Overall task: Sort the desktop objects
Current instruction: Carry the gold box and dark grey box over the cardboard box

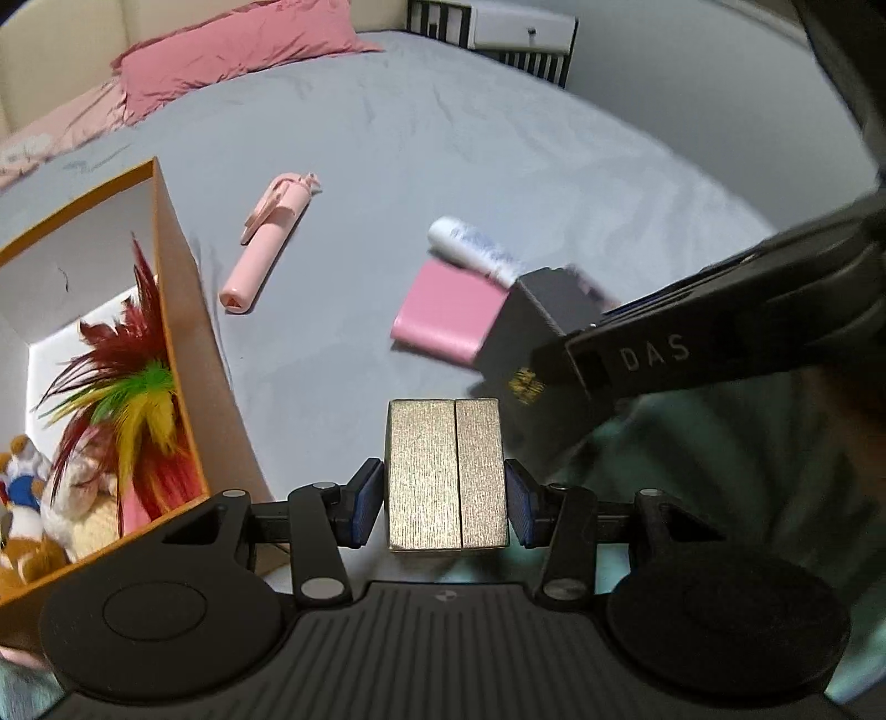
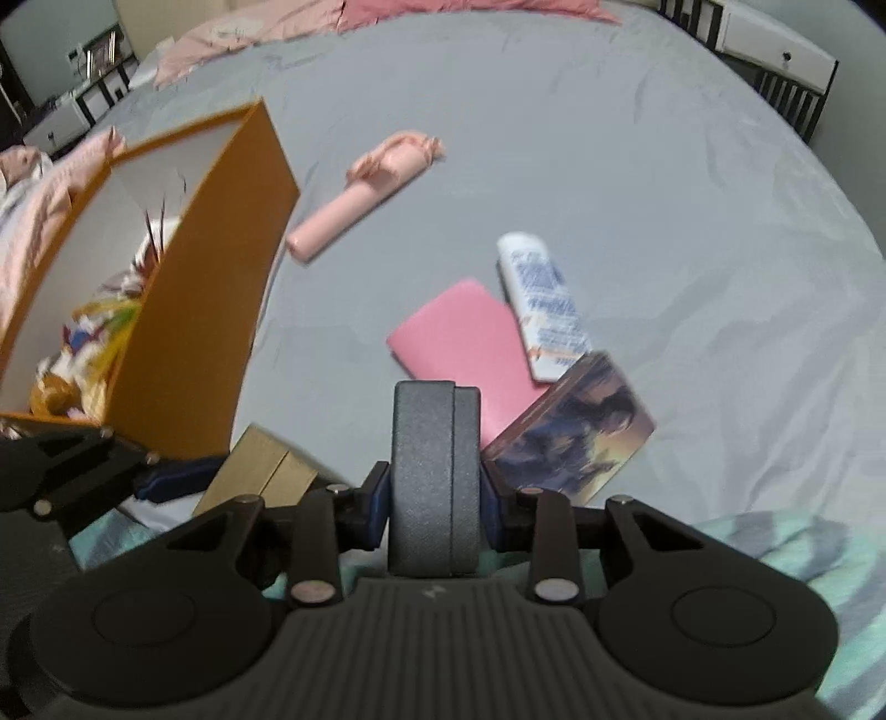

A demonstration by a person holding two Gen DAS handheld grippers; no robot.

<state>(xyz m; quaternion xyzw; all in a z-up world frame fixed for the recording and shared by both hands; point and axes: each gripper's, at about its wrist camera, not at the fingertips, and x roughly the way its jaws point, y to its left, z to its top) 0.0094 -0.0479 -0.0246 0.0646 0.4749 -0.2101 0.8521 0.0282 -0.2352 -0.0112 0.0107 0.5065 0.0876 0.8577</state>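
Observation:
In the left wrist view my left gripper [image 1: 443, 503] is shut on a gold box [image 1: 446, 473], held upright between the blue pads. My right gripper [image 2: 434, 495] is shut on a dark grey box [image 2: 434, 476]; that grey box [image 1: 526, 343] also shows at the right of the left view. The gold box [image 2: 257, 471] sits low on the left in the right view. On the grey bed sheet lie a pink selfie stick [image 1: 268, 243], a pink flat case [image 1: 446, 310], a white tube [image 1: 476, 249] and a picture card box [image 2: 576, 437].
An orange box [image 1: 183, 343] with white inner walls stands at the left, holding feathers [image 1: 133, 365] and plush toys [image 1: 33, 498]. Pink pillows [image 1: 232, 50] lie at the far end of the bed. A teal cloth [image 2: 775, 554] is at the near right.

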